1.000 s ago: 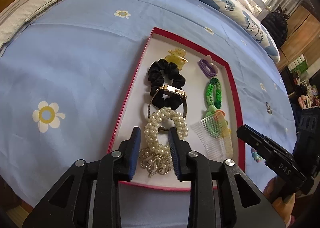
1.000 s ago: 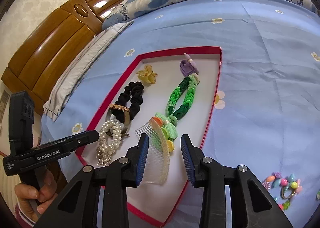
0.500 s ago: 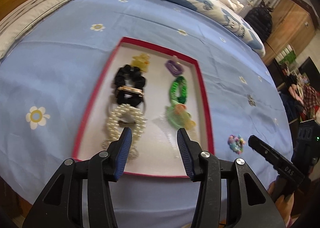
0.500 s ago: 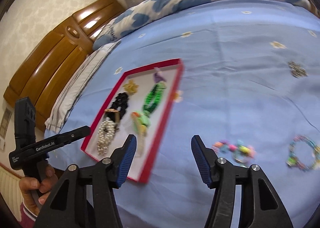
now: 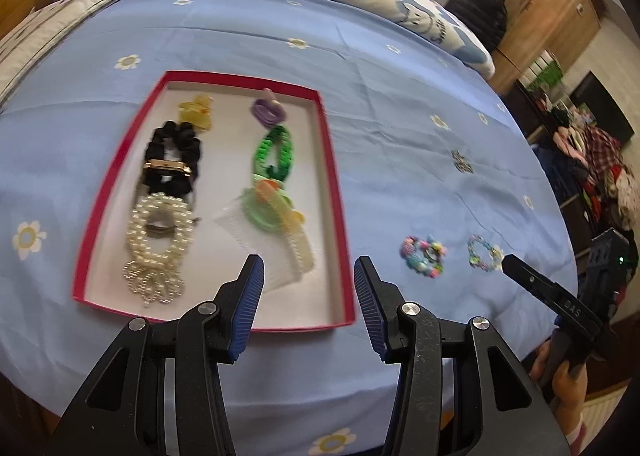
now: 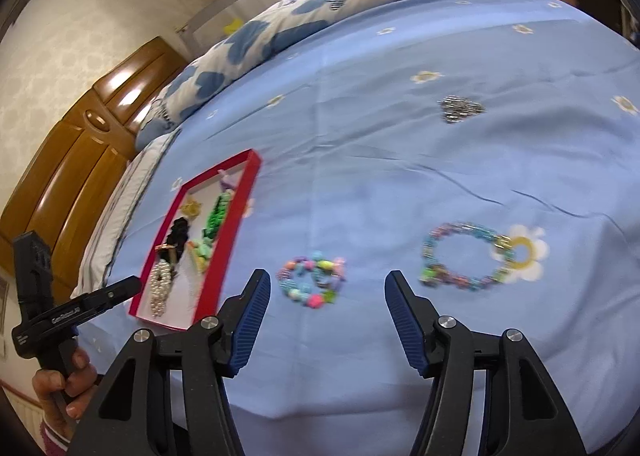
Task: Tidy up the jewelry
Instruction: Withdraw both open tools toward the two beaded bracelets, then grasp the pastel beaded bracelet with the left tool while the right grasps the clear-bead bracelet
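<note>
Red tray (image 5: 338, 192) lengthwise away from camera, 2 bead bracelets (image 6: 312, 282) outside, both jaws apart

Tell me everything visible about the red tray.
The red tray is a shallow rectangular box with red walls and a pale lining, probably cardboard. It lies flat on the blue sheet, holding hair ties, a comb, a watch and pearls in two rows. Neither tool touches it; the beaded bracelets lie outside it.

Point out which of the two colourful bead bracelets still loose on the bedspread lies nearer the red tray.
The chunky pastel bead bracelet. It lies between the red tray and the thinner, wider-looped bracelet, which overlaps a printed daisy farther away.
</note>
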